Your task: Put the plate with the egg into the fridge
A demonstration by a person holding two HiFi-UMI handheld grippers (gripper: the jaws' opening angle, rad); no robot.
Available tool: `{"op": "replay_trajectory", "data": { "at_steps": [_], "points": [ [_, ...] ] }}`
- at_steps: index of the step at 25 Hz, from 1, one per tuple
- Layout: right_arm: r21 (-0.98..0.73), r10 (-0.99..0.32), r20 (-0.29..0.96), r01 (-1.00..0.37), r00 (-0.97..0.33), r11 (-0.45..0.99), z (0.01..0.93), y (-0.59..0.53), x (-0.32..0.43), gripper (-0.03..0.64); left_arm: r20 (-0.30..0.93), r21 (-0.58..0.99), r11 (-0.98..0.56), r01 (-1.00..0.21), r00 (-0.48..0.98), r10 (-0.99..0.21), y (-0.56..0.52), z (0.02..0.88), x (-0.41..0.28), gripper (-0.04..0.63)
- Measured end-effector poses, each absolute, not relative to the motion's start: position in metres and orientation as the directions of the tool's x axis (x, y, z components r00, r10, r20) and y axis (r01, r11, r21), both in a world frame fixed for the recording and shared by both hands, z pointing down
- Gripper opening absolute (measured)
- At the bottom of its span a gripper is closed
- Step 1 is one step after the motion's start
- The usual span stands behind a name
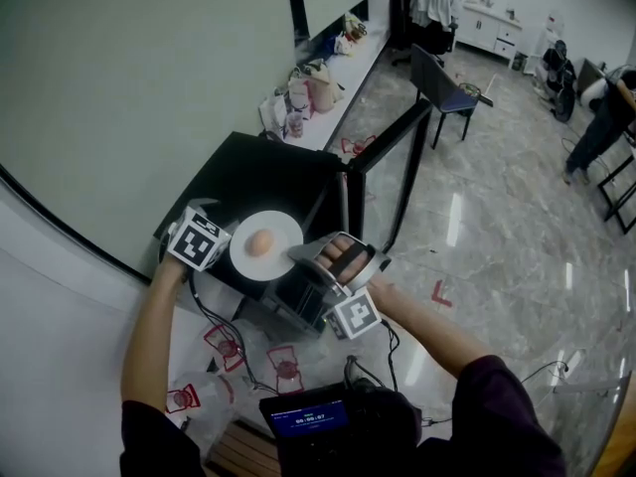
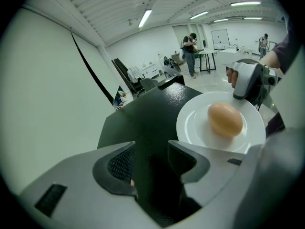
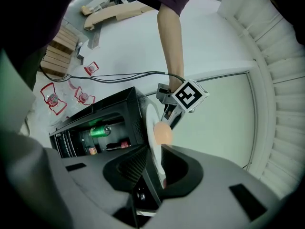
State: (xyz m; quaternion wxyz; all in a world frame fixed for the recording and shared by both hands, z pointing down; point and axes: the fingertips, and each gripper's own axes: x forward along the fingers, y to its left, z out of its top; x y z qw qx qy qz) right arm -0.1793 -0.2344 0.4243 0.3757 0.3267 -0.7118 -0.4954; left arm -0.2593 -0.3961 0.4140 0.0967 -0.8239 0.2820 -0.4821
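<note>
1. While the white plate (image 1: pixel 285 233) rests on the black top of the mini fridge (image 1: pixel 260 179), near its front edge, the brown egg (image 1: pixel 260 242) lies close to the plate's middle.
2. The right gripper (image 3: pixel 153 152) comes at the plate from the side nearest the person. Its jaws stand narrowly apart with the plate's rim between them, and no view shows the pads pressing on it.
3. The left gripper (image 2: pixel 151 149) is at the plate's left side, angled down over the fridge top. Its jaws are apart, and only the black top shows between them. The plate lies just beside its right jaw, outside the gap.
4. The fridge's glass door (image 1: pixel 397 172) stands swung open to the right.
5. Through the open front, the right gripper view shows a green can (image 3: pixel 100 130) lying on its side on a shelf, with a small red-labelled item (image 3: pixel 116 146) on the level below.
6. Black cables (image 3: pixel 119 76) trail across the pale floor beside the fridge.
</note>
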Motion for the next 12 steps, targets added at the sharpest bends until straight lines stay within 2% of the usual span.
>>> {"op": "replay_trajectory", "data": {
  "at_steps": [12],
  "points": [
    [0.977, -0.860, 0.170, -0.034, -0.482, 0.212, 0.4259, -0.2346, -0.1762, 0.046, 0.728, -0.439, -0.817, -0.373, 0.385, -0.567, -0.3907, 0.4114, -0.2531, 0.202]
  ]
}}
